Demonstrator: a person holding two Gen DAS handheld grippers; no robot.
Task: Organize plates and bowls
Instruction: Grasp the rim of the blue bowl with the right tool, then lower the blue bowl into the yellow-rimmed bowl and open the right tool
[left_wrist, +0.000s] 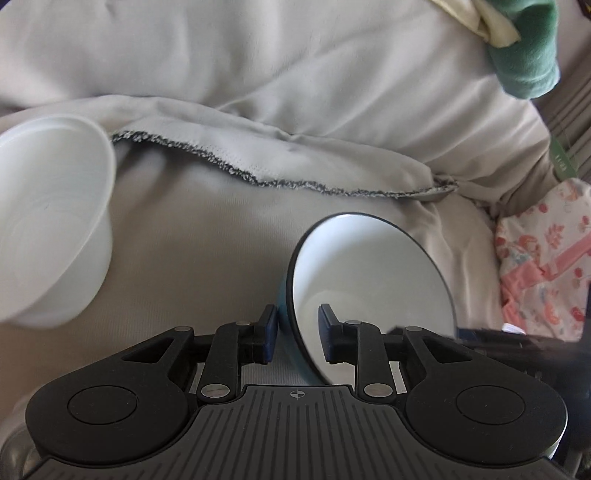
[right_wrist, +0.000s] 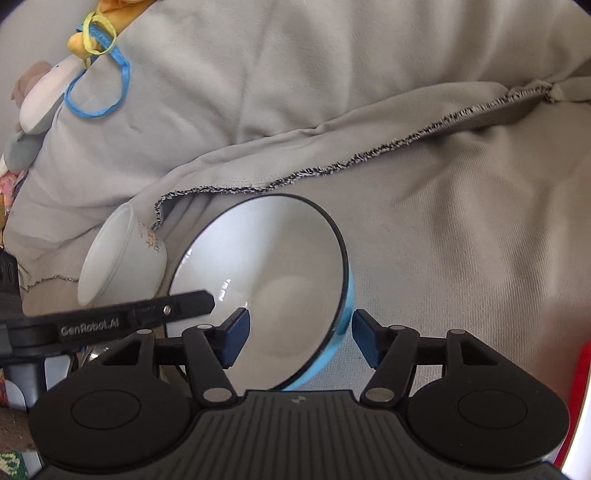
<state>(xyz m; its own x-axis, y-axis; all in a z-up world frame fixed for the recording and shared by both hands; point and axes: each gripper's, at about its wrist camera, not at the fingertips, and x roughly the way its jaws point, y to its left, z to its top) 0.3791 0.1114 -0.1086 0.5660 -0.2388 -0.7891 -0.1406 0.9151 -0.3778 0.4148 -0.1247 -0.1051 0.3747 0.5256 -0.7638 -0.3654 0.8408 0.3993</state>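
Blue bowl (left_wrist: 369, 273) up on its edge on the grey cloth (left_wrist: 221, 240), white inside showing. Left gripper (left_wrist: 298, 330) open around the rim: one finger just outside the blue wall, the other inside, not pressing. Right gripper (right_wrist: 300, 338) open around the rim too: one finger inside, one outside with a gap. White cup (left_wrist: 55, 221) on its side, left of the left fingers.

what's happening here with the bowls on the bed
A person with a gripper in each hand is working on a blue bowl with a white inside, tilted on its edge on grey bedding. The left gripper and right gripper each straddle its rim, jaws slightly apart, neither clearly clamped. A white plastic bowl lies tipped beside it.
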